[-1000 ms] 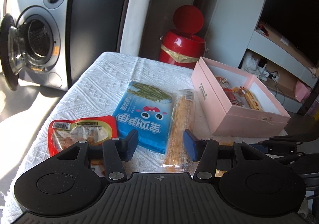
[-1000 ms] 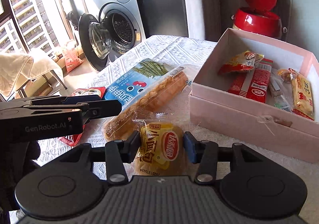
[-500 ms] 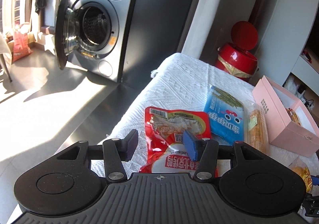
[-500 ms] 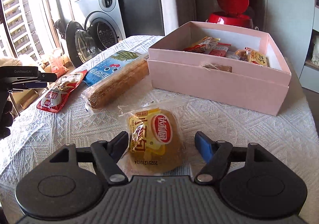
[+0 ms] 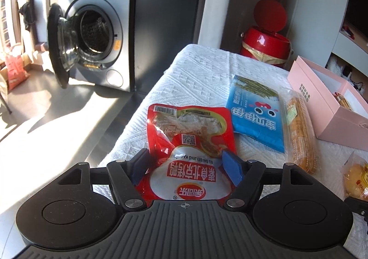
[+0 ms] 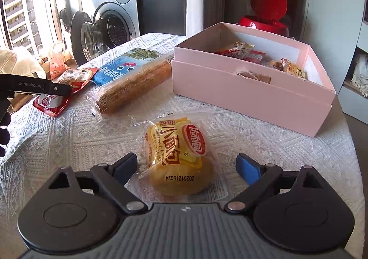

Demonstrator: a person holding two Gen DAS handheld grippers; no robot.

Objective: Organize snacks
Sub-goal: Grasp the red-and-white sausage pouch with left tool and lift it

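Note:
A red pouch lies flat on the white cloth, and my left gripper hovers low over its near end. Its jaws are opening, the pouch lying between and under them. In the right wrist view a small yellow bread pack rests on the cloth between the fingers of my right gripper. Those jaws are opening too, and both pads stand clear of the pack. A blue snack pack and a long clear-wrapped biscuit pack lie beside the pouch. The pink box holds several snacks.
The table's left edge drops off just beside the red pouch. A washing machine with its door open stands beyond it. A red bin with raised lid is behind the table. White cloth lies bare between the bread and the box.
The left gripper swung from the blue and long packs over to the red pouch and spread wider. The right gripper's jaws parted from the bread pack, which now lies free.

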